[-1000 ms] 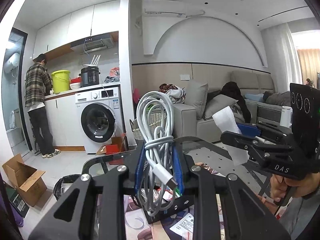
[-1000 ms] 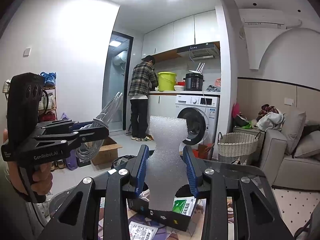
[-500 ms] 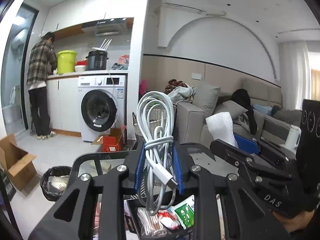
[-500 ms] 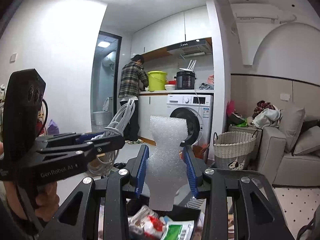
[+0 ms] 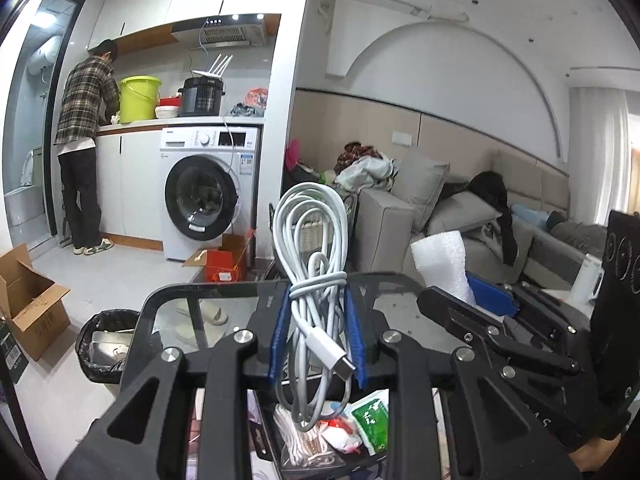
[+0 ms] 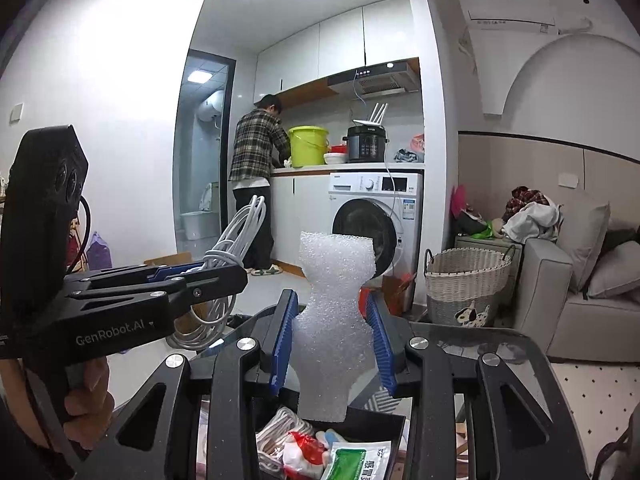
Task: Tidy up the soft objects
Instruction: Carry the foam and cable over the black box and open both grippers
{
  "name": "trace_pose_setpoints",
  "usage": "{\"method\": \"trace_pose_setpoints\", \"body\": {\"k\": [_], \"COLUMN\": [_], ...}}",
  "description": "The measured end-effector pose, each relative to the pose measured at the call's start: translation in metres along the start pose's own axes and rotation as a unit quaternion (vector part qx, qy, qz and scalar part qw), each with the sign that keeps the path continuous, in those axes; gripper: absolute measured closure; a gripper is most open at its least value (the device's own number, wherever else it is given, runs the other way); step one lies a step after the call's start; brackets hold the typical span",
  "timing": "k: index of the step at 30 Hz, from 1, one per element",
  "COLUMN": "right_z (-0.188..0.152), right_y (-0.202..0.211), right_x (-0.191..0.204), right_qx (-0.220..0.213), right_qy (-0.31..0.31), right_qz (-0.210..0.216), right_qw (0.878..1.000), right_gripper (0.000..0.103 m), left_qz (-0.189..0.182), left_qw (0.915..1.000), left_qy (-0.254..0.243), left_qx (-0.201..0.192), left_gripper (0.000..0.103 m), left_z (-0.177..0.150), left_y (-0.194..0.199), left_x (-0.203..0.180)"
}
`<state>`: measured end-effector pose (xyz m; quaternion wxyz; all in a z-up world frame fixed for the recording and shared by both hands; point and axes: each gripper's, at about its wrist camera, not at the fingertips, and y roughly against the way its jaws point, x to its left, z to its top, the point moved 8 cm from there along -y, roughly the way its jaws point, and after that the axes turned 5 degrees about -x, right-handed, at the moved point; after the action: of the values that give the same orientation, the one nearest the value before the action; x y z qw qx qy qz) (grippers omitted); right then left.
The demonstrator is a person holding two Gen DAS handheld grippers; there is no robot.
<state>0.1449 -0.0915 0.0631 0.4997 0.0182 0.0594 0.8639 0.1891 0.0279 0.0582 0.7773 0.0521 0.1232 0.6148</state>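
Note:
My left gripper (image 5: pixel 318 334) is shut on a coiled white cable (image 5: pixel 312 248), held upright above a black box (image 5: pixel 320 468) of soft packets. The cable's plug (image 5: pixel 332 356) hangs at the front. My right gripper (image 6: pixel 332 344) is shut on a white foam sheet (image 6: pixel 334 312), held upright above the same black box (image 6: pixel 384 420). Each gripper shows in the other's view: the right one with foam (image 5: pixel 442 264) on the right, the left one with cable (image 6: pixel 236 232) on the left. Both hover side by side over the box.
The box holds a green-and-white packet (image 6: pixel 348 462), a red-and-white packet (image 6: pixel 302 454) and a pale rope bundle (image 5: pixel 298 436). It stands on a glass table (image 5: pixel 192 300). Beyond are a washing machine (image 5: pixel 208 192), a wicker basket (image 6: pixel 464 280), a sofa (image 6: pixel 580 304), a bin (image 5: pixel 102 344) and a person (image 6: pixel 256 184).
Both grippers have tilted down and moved forward over the box, so its contents now show below them. Both still hold the cable and the foam.

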Motion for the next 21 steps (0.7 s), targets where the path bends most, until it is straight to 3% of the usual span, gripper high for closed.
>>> {"method": "trace_pose_setpoints", "body": {"k": [4,10,15,18,21], "right_z": [-0.004,-0.034,-0.081,-0.102,-0.109], "right_y": [-0.009,-0.04,-0.068,-0.076,-0.079], "right_x": [0.0,-0.008,-0.017,-0.018,-0.022], "right_qx": [0.022,0.12,0.225,0.262,0.268], "right_qy": [0.002,-0.014,-0.042,-0.049,-0.052], "right_qz": [-0.005,-0.015,-0.016,-0.011,-0.015], "right_qw": [1.0,0.993,0.973,0.964,0.962], "right_gripper": [0.067,0.067,0.067,0.067,0.067], "left_qz": [-0.024,-0.018,-0.004,-0.016,-0.011], "left_qw": [0.9976,0.9833,0.9731,0.9678,0.9603], "left_qy": [0.022,0.032,0.034,0.041,0.047], "left_qx": [0.061,0.178,0.228,0.248,0.275], "left_gripper": [0.078,0.078,0.078,0.078,0.078], "left_z": [-0.014,-0.058,-0.083,-0.089,-0.103], "left_y": [-0.021,-0.054,-0.066,-0.07,-0.074], "left_x": [0.0,-0.002,-0.006,-0.009,-0.009]}}
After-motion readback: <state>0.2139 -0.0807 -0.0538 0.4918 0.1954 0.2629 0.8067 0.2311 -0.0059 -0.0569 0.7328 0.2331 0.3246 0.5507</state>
